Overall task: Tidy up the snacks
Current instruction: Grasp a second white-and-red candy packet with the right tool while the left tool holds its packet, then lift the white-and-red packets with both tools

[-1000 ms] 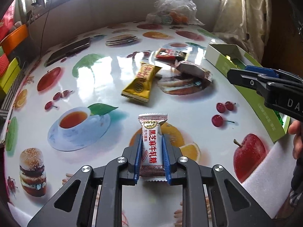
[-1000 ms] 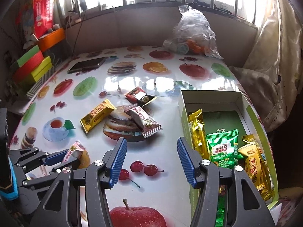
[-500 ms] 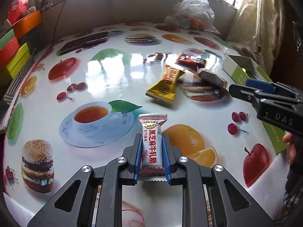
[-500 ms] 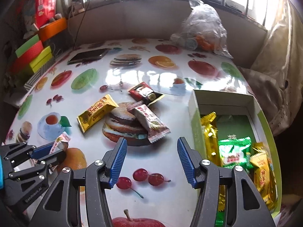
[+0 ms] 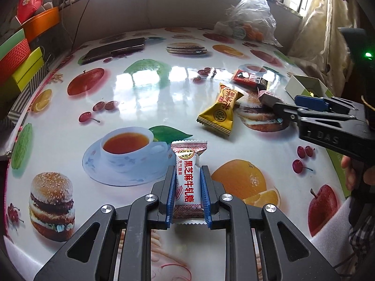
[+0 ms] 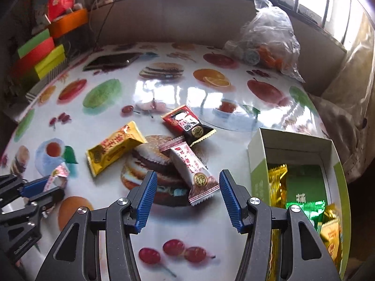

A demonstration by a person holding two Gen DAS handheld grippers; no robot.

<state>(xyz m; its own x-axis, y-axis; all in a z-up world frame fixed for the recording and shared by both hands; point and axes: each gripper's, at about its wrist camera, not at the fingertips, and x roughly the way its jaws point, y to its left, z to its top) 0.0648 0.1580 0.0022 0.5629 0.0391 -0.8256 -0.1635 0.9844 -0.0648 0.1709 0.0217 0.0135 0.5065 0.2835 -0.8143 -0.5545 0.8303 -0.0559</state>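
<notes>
Your left gripper (image 5: 187, 194) clamped on a white candy (image 5: 187, 182), your right gripper (image 6: 186, 199) gaped wide above a pink-white candy (image 6: 192, 166), beside the green box (image 6: 257, 164).

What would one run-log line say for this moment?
left gripper: shut on white candy | right gripper: open above pink-white candy | green box: partly filled | yellow candy: on table

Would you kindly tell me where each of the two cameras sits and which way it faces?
Left wrist: on the left gripper, angled down over the printed table; its fingers clamp a white candy; the right gripper and part of a hand show.
Right wrist: on the right gripper, open, above a pink-white candy, beside the green box; the left gripper shows.
Shared: the yellow candy, the phone, the plastic bag.
</notes>
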